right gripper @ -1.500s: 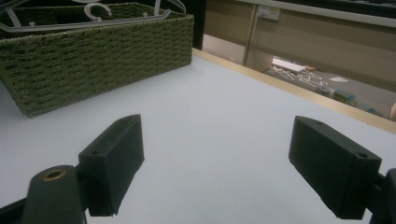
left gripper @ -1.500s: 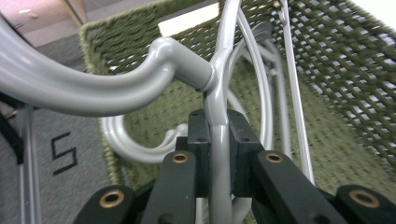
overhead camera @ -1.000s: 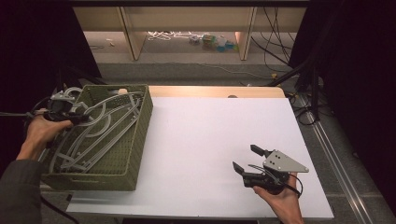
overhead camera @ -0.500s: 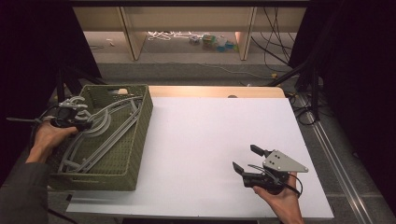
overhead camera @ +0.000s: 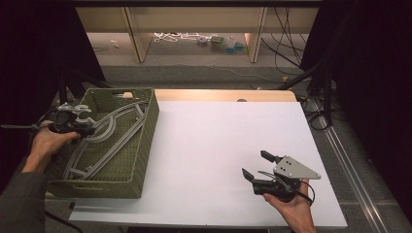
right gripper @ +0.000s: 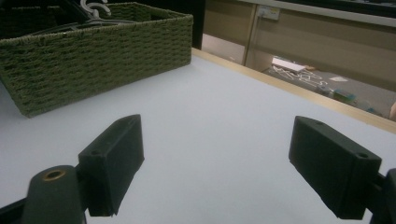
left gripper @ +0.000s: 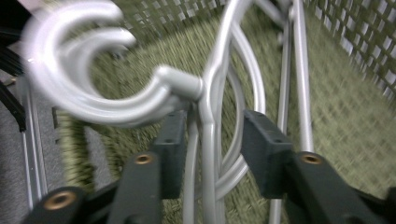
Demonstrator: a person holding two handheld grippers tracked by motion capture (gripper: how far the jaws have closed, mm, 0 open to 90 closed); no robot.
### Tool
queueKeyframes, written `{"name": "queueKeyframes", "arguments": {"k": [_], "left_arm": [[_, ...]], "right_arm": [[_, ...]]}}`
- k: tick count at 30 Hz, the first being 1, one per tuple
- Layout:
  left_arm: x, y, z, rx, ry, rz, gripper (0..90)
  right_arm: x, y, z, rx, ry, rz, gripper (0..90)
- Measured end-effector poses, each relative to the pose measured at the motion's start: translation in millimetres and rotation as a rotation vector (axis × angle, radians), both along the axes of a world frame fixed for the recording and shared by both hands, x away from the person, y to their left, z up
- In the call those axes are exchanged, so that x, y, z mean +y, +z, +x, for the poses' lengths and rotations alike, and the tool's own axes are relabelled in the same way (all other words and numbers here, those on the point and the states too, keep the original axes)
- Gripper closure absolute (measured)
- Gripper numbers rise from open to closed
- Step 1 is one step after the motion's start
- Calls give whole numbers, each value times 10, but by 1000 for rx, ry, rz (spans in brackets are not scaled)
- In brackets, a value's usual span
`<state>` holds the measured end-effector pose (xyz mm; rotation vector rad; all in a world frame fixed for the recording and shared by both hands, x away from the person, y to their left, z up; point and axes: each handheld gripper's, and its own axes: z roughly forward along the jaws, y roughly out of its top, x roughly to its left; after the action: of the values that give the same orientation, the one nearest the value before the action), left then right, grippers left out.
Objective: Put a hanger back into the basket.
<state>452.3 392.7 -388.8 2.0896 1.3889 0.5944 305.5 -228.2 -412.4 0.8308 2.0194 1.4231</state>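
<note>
From the high view I see the white desk (overhead camera: 218,145) evenly lit from above, with black surroundings on both sides and a warm, bright strip at the shelf (overhead camera: 194,24) beyond. Shadows on the desk are soft and faint. My left gripper view is smeared by motion blur, with glare along the silver hangers (left gripper: 210,93). My right gripper view is sharper on the basket (right gripper: 93,51), while the near fingers (right gripper: 112,158) look soft.

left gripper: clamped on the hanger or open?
Open. The left gripper's jaws have just been opening; the hanger stands between them, with a gap to the right pad.
</note>
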Motion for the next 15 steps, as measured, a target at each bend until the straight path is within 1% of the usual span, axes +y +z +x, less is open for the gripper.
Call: {"name": "queueKeyframes", "arguments": {"k": [2,3,6,7,9,10,12,15], "left_arm": [[2,79,-69,-31,22,-24,541],[-4,124,-108,-45,31,-22,518],[-34,249,-243,-109,38,-44,477],[-50,288,-289,-136,45,-45,469],[-79,358,-370,-174,52,-82,444],[-110,386,-408,-200,62,-116,431],[-157,449,-483,-233,61,-119,407],[-262,538,-610,-297,63,-154,367]], "right_arm": [[4,2,0,-2,0,2,187],[5,1,0,-2,0,2,187],[4,1,1,-1,-2,2,184],[4,2,2,-4,-4,4,184],[2,0,3,-2,-6,4,183],[3,0,2,-1,-6,5,183],[2,1,3,-4,-6,4,183],[1,1,4,-7,-8,3,181]]}}
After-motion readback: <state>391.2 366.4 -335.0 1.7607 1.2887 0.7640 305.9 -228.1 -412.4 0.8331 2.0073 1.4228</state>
